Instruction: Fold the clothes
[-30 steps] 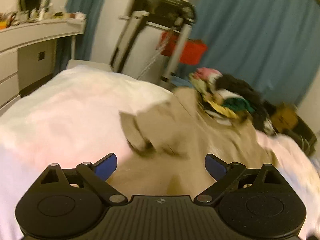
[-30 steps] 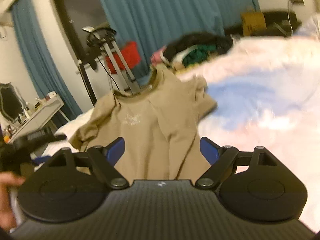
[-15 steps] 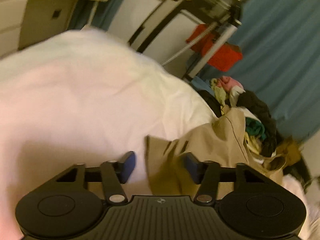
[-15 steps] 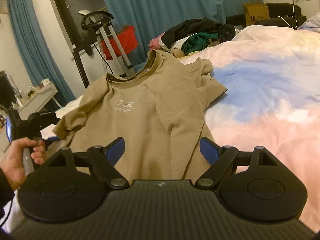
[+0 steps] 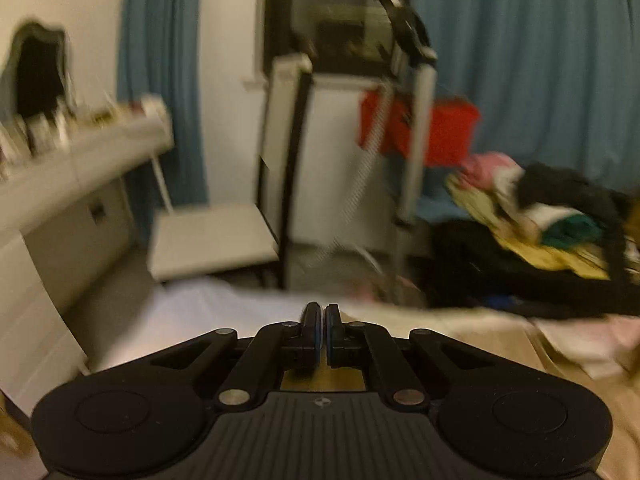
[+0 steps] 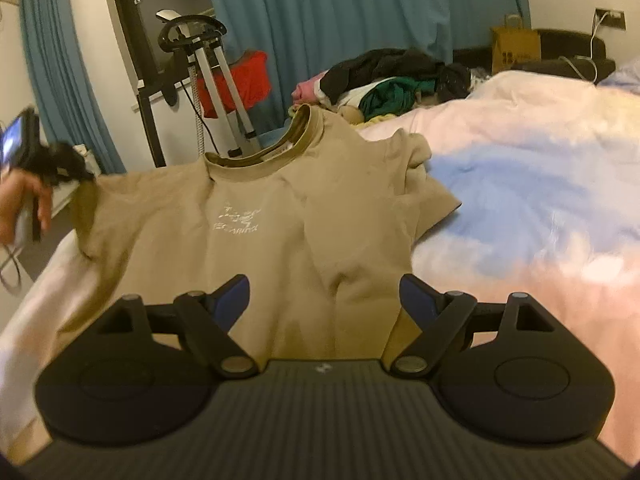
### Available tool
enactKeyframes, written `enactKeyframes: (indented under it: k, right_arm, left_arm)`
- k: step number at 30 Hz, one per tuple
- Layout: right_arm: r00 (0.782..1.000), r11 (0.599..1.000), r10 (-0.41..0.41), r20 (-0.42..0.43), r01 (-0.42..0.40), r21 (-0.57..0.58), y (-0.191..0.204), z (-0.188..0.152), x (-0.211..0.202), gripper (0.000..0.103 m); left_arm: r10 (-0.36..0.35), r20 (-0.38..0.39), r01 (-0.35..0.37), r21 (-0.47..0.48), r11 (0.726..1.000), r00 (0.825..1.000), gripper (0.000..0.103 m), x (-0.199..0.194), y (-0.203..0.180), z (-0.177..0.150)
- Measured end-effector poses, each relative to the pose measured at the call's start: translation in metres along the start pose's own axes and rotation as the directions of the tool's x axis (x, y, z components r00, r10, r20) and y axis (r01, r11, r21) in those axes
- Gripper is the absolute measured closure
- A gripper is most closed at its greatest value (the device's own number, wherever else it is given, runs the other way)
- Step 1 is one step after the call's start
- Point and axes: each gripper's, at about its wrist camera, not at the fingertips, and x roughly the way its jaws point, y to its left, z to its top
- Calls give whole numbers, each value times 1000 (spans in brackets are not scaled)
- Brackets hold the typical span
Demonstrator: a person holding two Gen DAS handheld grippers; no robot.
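While the tan t-shirt (image 6: 280,216) lies front up across the bed (image 6: 540,208), filling the centre of the right wrist view, its collar points toward the upper middle of the frame and a pale logo sits on the chest. Left tongs (image 5: 321,334) are clenched, pads pressed together at lower centre of the left wrist view; tan cloth shows just beneath them, but whether it is pinched there is too blurred to tell. In the right wrist view the left tongs appear at the left edge, held by a hand (image 6: 24,204), right at the lifted tip of the shirt's sleeve, looks gripped. Right tongs (image 6: 324,300) are released, jaws wide apart, hovering over the shirt's lower part at bottom centre, nothing between the pads. Clothes pile (image 6: 384,80) sits beyond the collar, upper middle. Blue curtain (image 6: 360,12) behind. Left view heavily motion-blurred.
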Motion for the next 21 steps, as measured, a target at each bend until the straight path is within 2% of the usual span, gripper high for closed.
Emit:
enactKeyframes:
  k: [3, 5, 7, 8, 9, 10, 11, 12, 15, 17, 21]
  right_arm:
    - [1000, 1000, -2, -1, 2, -22, 0, -1, 5, 20]
    - [1000, 1000, 1, 2, -1, -21, -1, 0, 7, 20]
    - [1000, 1000, -6, 17, 7, -23, -3, 1, 8, 20]
    - [1000, 1000, -13, 27, 14, -26, -3, 2, 9, 20]
    - [999, 999, -16, 35, 17, -26, -4, 3, 9, 20]
    - [999, 1000, -18, 37, 19, -22, -5, 4, 10, 20]
    - [999, 1000, -20, 39, 21, -17, -6, 6, 11, 20]
    - [999, 1000, -16, 44, 17, -14, -7, 8, 11, 20]
    - [998, 1000, 1, 63, 1, -22, -7, 12, 8, 20]
    - [997, 999, 8, 78, -5, -35, -6, 14, 5, 20]
    - [995, 999, 20, 99, -15, -50, -7, 12, -7, 20]
  left_arm:
    - [96, 15, -96, 54, 994, 995, 100, 22, -6, 5]
    - [87, 5, -88, 27, 996, 996, 99, 33, -6, -4]
    - [80, 7, -79, -16, 997, 997, 88, 37, -8, -16]
    - [80, -7, -80, -41, 996, 997, 76, 37, -7, -21]
    - [74, -34, -76, -72, 995, 997, 58, 38, -7, -25]
    - [63, -49, -68, -93, 993, 997, 55, 35, -7, -31]
    - [46, -44, -50, -98, 994, 998, 54, 26, -7, -38]
    - [33, -36, -36, -91, 995, 999, 49, 14, -9, -47]
    - [10, 2, -10, -19, 1000, 1000, 45, -38, -24, -83]
    - [-33, 6, 33, -10, 999, 999, 41, -79, -34, -106]
    - [-112, 15, 112, -10, 994, 994, 41, -165, -53, -146]
